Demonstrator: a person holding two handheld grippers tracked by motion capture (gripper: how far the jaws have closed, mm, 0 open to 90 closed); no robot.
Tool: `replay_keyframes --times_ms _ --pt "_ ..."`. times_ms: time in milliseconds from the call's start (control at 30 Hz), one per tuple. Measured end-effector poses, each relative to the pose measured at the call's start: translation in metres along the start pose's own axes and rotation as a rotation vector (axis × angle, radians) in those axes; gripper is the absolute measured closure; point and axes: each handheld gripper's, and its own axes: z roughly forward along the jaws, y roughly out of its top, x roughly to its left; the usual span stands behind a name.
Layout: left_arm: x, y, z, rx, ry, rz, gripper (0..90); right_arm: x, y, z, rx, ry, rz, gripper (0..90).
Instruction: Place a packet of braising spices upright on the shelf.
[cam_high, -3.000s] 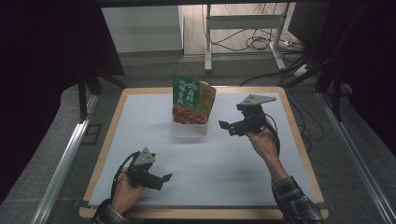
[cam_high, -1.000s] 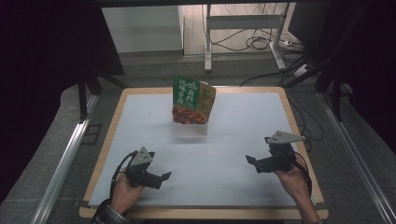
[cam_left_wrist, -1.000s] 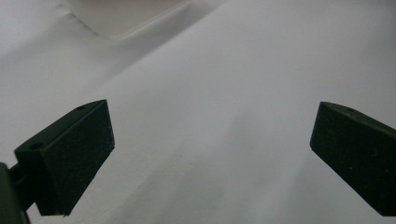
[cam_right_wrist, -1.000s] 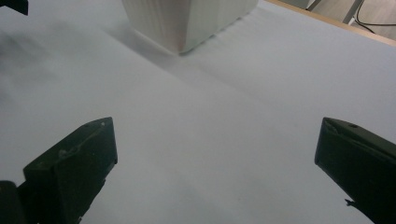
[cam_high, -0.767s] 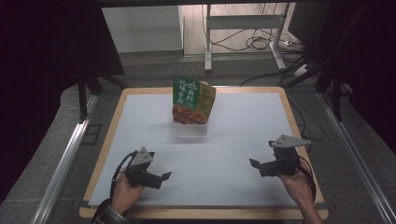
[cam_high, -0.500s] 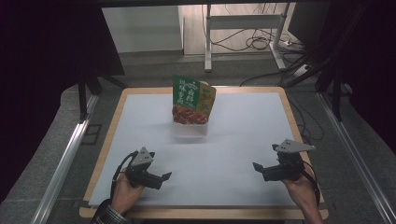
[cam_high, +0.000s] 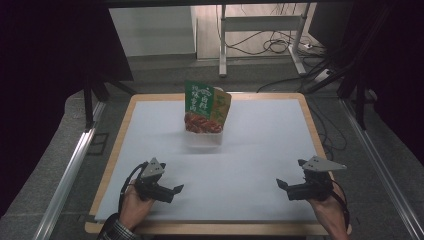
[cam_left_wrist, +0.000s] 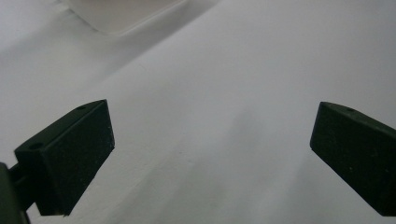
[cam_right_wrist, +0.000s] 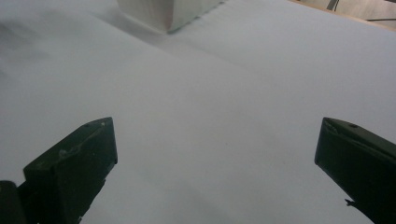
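Compared with before, right gripper has retreated from the snack bag to the near edge; left gripper unchanged. From above, the bag stands upright mid-table, untouched — placing seems done. Left gripper view: jaws wide apart, empty. Right gripper view: jaws apart too — only white table.

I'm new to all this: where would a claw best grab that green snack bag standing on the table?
Probably the flat top edge of the snack bag. It stands upright and bulges lower down, so the thin top seam suits two jaws. The right claw, open, could come from above on its side.
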Motion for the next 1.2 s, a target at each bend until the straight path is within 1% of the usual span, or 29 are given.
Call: replay_keyframes --times_ms 167,367,400,467,533,567,633,667,700,733,800,833,933,1067,1200 --pt "-0.001 0.000 0.001 0.004 -0.001 0.002 0.0 -0.001 -0.007 -0.004 0.000 -0.008 0.005 0.0" --pt "-0.001 0.000 0.001 0.009 -0.002 0.003 0.0 -0.005 -0.016 -0.007 0.004 -0.016 0.025 0.0" --pt "-0.001 0.000 0.001 0.012 -0.003 0.006 0.0 -0.006 -0.020 -0.007 0.006 -0.018 0.036 0.0" --pt "-0.001 0.000 0.001 0.012 -0.004 0.007 0.0 -0.007 -0.021 -0.006 0.007 -0.018 0.042 0.0" --pt "-0.001 0.000 0.002 0.013 -0.007 0.008 0.0 -0.011 -0.028 -0.005 0.016 -0.017 0.066 0.0" --pt "-0.001 0.000 0.002 0.013 -0.007 0.008 0.0 -0.011 -0.028 -0.005 0.016 -0.017 0.066 0.0" --pt "-0.002 0.000 0.002 0.014 -0.009 0.008 0.0 -0.014 -0.032 -0.004 0.027 -0.027 0.076 0.0" --pt "-0.002 0.000 0.002 0.015 -0.010 0.009 0.0 -0.017 -0.036 -0.002 0.034 -0.040 0.082 0.0" --pt "-0.002 0.000 0.002 0.015 -0.010 0.009 0.0 -0.017 -0.036 -0.002 0.034 -0.040 0.082 0.0" --pt "-0.002 0.000 0.002 0.019 -0.010 0.012 0.0 -0.020 -0.039 0.000 0.042 -0.043 0.104 0.0" --pt "-0.002 0.000 0.003 0.022 -0.010 0.014 0.0 -0.021 -0.040 0.001 0.047 -0.045 0.110 0.0" --pt "-0.002 0.000 0.003 0.022 -0.010 0.014 0.0 -0.022 -0.042 0.002 0.052 -0.044 0.123 0.0" --pt "-0.002 0.000 0.003 0.024 -0.010 0.014 0.0 -0.025 -0.046 0.006 0.076 -0.050 0.122 0.0" --pt "-0.002 0.000 0.003 0.026 -0.010 0.016 0.0 -0.025 -0.047 0.008 0.095 -0.055 0.119 0.0" --pt "-0.002 0.001 0.004 0.027 -0.009 0.016 0.0 -0.025 -0.047 0.009 0.099 -0.054 0.108 0.0"
